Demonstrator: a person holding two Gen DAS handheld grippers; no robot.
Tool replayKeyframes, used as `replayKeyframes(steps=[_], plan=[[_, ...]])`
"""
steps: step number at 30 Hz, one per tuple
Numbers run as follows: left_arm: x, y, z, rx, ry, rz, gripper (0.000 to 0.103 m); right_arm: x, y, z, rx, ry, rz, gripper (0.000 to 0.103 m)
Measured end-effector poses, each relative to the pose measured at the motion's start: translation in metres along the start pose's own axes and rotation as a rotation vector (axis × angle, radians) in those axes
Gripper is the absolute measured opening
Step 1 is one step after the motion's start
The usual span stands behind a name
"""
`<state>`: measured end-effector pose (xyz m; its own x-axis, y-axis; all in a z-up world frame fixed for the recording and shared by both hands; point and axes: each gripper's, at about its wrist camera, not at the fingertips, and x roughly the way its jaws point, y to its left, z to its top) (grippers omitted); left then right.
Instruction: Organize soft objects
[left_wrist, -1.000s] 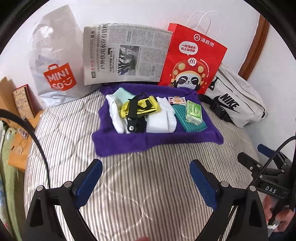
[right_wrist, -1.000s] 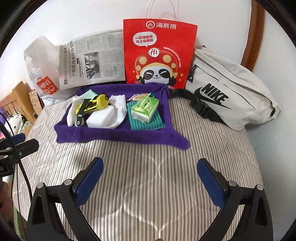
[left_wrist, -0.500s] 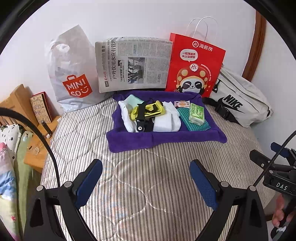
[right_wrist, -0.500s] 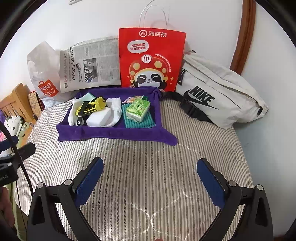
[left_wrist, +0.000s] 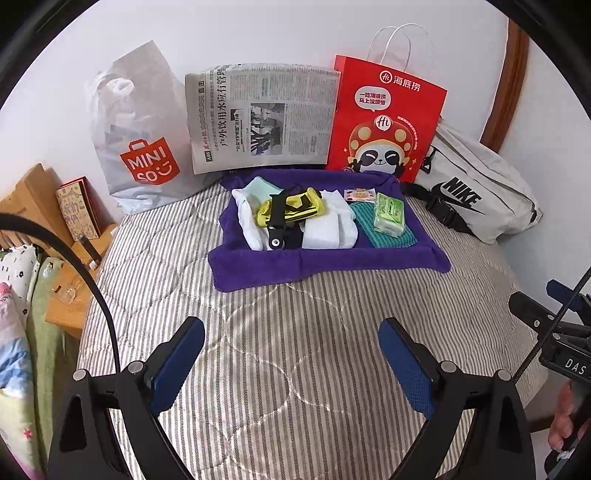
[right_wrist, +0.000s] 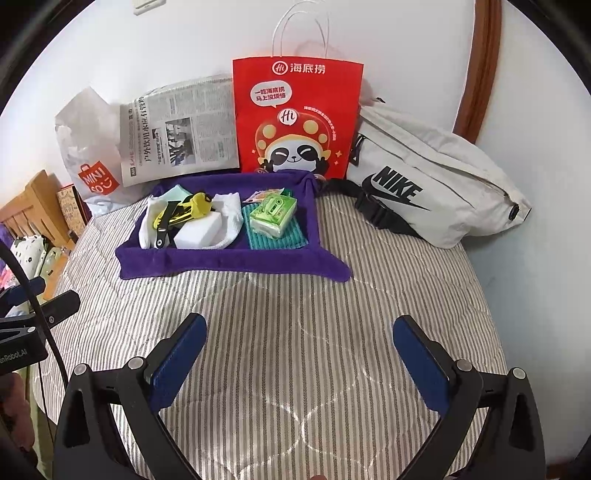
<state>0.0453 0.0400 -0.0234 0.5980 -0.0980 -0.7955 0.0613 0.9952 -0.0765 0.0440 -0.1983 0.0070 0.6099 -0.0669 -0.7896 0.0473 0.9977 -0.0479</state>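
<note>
A purple towel (left_wrist: 325, 264) (right_wrist: 229, 260) lies on the striped bed with soft things on it: white socks (left_wrist: 247, 218) (right_wrist: 231, 218), a yellow and black strap (left_wrist: 291, 210) (right_wrist: 184, 212), a white sponge block (left_wrist: 321, 232) (right_wrist: 197, 230), a teal cloth (left_wrist: 391, 238) (right_wrist: 280, 240) and a green tissue pack (left_wrist: 388, 214) (right_wrist: 273, 214). My left gripper (left_wrist: 291, 360) and my right gripper (right_wrist: 299, 354) are both open and empty, held over the bed well short of the towel.
Against the wall stand a Miniso plastic bag (left_wrist: 140, 140), a newspaper (left_wrist: 262, 118), a red panda paper bag (left_wrist: 384, 122) (right_wrist: 295, 114) and a white Nike bag (left_wrist: 476, 192) (right_wrist: 424, 184). A wooden bedside shelf (left_wrist: 70, 258) is at the left. The bed's right edge is near.
Both grippers have drawn back and up from the towel, which now looks smaller and farther away. More of the bed and the left shelf shows. Both stay open.
</note>
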Motion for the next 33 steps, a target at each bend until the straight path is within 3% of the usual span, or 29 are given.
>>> replayKeyframes(steps=[33], plan=[[0.0007,0.0039,-0.0012,0.011,0.017,0.011,0.096,-0.0037,0.0019,-0.0021,-0.001,0.005,-0.009,0.100]])
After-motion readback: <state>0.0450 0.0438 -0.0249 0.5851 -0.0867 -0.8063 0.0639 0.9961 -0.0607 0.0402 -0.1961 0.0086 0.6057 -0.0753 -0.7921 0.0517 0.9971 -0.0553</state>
